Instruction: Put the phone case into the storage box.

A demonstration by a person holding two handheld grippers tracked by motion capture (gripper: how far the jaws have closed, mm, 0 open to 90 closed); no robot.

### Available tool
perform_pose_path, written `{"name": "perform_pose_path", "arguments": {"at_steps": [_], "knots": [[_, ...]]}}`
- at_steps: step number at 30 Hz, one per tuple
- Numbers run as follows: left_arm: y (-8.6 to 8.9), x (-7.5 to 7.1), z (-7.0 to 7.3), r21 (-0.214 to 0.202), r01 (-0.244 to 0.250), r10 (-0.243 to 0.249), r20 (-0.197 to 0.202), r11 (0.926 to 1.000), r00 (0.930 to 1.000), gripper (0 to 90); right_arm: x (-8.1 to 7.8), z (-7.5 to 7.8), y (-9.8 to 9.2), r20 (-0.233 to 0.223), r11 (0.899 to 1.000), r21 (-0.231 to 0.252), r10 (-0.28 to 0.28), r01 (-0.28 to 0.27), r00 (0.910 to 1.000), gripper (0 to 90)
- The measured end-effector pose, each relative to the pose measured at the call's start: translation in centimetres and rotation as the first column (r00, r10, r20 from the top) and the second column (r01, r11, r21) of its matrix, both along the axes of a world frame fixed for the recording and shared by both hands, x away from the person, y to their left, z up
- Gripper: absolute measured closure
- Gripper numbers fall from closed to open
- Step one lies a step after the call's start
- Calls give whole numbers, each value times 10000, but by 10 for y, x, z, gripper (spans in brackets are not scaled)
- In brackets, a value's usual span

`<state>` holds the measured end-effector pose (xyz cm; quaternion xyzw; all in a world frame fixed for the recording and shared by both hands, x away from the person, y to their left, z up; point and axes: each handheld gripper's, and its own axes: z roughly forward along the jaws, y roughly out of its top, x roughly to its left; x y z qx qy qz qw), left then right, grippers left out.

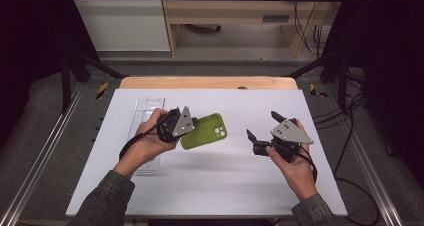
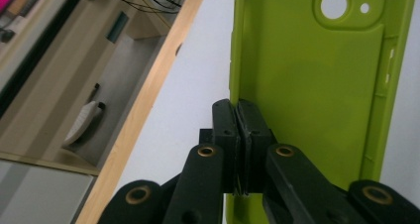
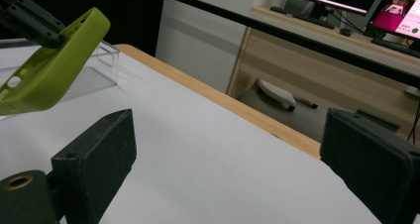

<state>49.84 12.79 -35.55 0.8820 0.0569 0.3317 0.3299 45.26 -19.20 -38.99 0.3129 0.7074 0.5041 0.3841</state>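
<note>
Left gripper [image 2: 239, 130]: jaws squeezed tight on green phone case [image 1: 204, 131] edge | case: lifted over table [image 1: 210, 186] middle, near clear tray [image 1: 147, 108] | right gripper [image 1: 261, 131]: jaws wide apart, holding nothing

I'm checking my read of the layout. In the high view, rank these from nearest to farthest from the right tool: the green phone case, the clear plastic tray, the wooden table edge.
1. Green phone case: to the left of the right tool, held up by the left tool.
2. Wooden table edge: along the far side of the table.
3. Clear plastic tray: far left, beyond the left hand.
</note>
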Motion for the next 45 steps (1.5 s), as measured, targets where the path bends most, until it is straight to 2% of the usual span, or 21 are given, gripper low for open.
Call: {"name": "perform_pose_path", "arguments": {"at_steps": [3,7,8,10,12,13,18,22,25,28,34,37,40,41,44,45], "knots": [[1,-4,2,-218,-195,199,175,9996,9997,876,0,-3,2,-130,9998,130,151,-149,9998,60],[4,-7,3,-631,-450,466,243,9970,9986,876,0,-10,4,-277,9996,279,90,-82,9996,63],[5,-8,4,-793,-453,472,229,9958,9986,875,-1,-11,4,-271,9996,269,29,-21,9996,67],[8,-10,3,-1088,-554,586,267,9925,9979,875,-3,-13,2,-68,9984,296,-473,475,9989,82],[11,-11,3,-1326,-666,709,282,9889,9971,875,-6,-14,-2,67,9951,690,-714,708,9974,83],[12,-12,4,-1478,-738,786,269,9863,9965,875,-7,-15,-4,119,9937,764,-835,824,9964,80],[18,-13,7,-1964,-1100,1177,276,9743,9927,876,-8,-22,-15,-251,9872,1288,-917,942,9955,58],[24,-12,9,-2452,-1390,1512,313,9595,9880,875,-10,-26,-21,-477,9847,1520,-784,848,9958,54],[28,-13,12,-2845,-1590,1771,389,9454,9834,875,-11,-29,-24,-638,9862,1415,-776,860,9949,48],[34,-13,16,-3248,-1861,2101,401,9273,9769,876,-13,-30,-27,-676,9858,1473,-715,809,9951,47],[49,-13,23,-4059,-2443,2820,348,8807,9588,876,-18,-31,-34,-666,9833,1654,-657,759,9956,44],[57,-12,26,-4479,-2758,3176,192,8505,9480,876,-20,-32,-37,-593,9823,1723,-645,738,9962,42],[64,-11,28,-4811,-2896,3378,144,8275,9411,876,-22,-34,-38,-539,9819,1745,-658,743,9964,42],[65,-11,29,-4918,-2896,3396,132,8211,9405,876,-23,-35,-38,-519,9817,1744,-681,762,9963,46],[70,-10,30,-5034,-3067,3616,123,8078,9323,877,-24,-37,-40,-515,9805,1809,-682,764,9963,46],[72,-10,31,-5096,-3151,3709,85,8006,9286,877,-24,-37,-40,-521,9807,1811,-648,733,9965,46]]}}
